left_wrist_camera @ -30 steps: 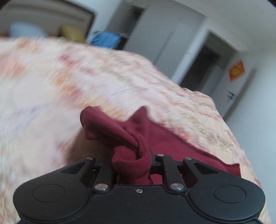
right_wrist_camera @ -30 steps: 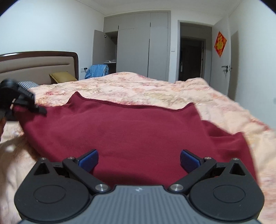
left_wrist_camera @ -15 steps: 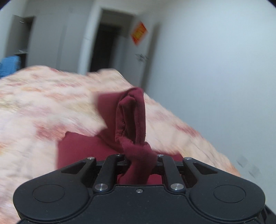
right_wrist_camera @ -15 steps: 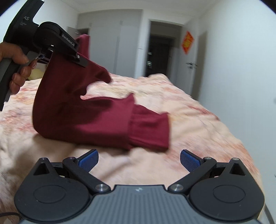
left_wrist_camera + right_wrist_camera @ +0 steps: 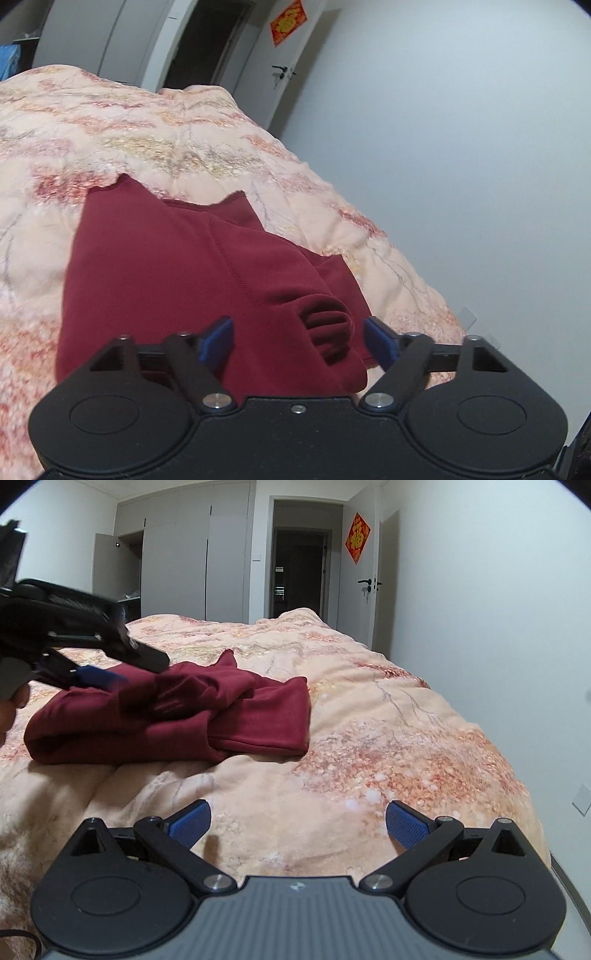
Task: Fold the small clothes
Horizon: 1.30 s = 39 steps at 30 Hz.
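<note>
The left gripper (image 5: 298, 341) hangs just above the dark red garment (image 5: 192, 280), its 2 blue pads (image 5: 218, 338) spread wide and gripping nothing. The garment lies folded over itself on the floral quilt (image 5: 369, 716). The right gripper (image 5: 297, 823), also spread wide and empty, hovers over bare quilt, well apart from the garment.
</note>
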{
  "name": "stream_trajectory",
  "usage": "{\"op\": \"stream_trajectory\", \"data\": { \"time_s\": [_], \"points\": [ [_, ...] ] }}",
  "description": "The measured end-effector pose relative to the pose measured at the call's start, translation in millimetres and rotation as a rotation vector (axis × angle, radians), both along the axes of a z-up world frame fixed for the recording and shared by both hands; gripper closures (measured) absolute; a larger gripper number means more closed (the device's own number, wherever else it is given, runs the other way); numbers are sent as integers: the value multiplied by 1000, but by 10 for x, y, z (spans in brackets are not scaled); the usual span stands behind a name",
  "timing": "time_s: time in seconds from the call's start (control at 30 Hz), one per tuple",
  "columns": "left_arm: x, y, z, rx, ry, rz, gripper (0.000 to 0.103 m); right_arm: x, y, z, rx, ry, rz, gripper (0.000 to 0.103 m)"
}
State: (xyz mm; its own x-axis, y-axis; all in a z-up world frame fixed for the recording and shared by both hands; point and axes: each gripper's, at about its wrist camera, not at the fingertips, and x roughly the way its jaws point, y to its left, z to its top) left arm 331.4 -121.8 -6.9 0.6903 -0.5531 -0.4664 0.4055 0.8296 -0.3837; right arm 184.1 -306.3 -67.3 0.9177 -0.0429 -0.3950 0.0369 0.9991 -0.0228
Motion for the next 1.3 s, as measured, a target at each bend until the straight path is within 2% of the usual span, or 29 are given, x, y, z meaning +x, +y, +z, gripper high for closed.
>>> {"op": "stream_trajectory", "data": {
  "time_s": [0.07,0.17,0.2,0.43,0.63,0.77,0.9,0.93,0.97,1.0,1.03,1.17,1.23,1.3],
  "points": [
    [-65,64,46,-17,-5,32,18,15,12,9,-3,-3,3,0],
    [-154,217,131,-41,-32,115,5,32,20,24,-3,-8,2,0],
    [-169,273,153,-38,-42,151,3,33,19,34,3,-13,2,0],
    [-172,664,157,60,-23,427,1,192,43,242,69,-82,45,0],
    [-135,946,9,67,58,499,1,510,160,452,104,-119,126,2],
    [-98,1006,-80,65,91,507,1,741,270,506,74,-98,144,17],
    [-84,996,-168,53,121,488,1,943,281,516,125,-57,170,28],
    [-85,982,-187,51,127,485,1,973,280,511,140,-50,174,36],
    [-85,976,-198,50,130,484,1,998,286,508,150,-43,180,55],
    [-87,977,-203,49,132,482,1,1011,299,505,150,-37,190,68],
    [-86,972,-207,48,133,482,1,1005,321,499,144,-36,202,92],
    [-91,987,-213,40,137,476,1,818,435,472,25,-67,207,97],
    [-80,985,-233,36,143,470,1,748,472,418,-29,-53,205,98],
    [-63,977,-272,35,156,465,1,720,458,328,-30,-20,208,98]
  ]
}}
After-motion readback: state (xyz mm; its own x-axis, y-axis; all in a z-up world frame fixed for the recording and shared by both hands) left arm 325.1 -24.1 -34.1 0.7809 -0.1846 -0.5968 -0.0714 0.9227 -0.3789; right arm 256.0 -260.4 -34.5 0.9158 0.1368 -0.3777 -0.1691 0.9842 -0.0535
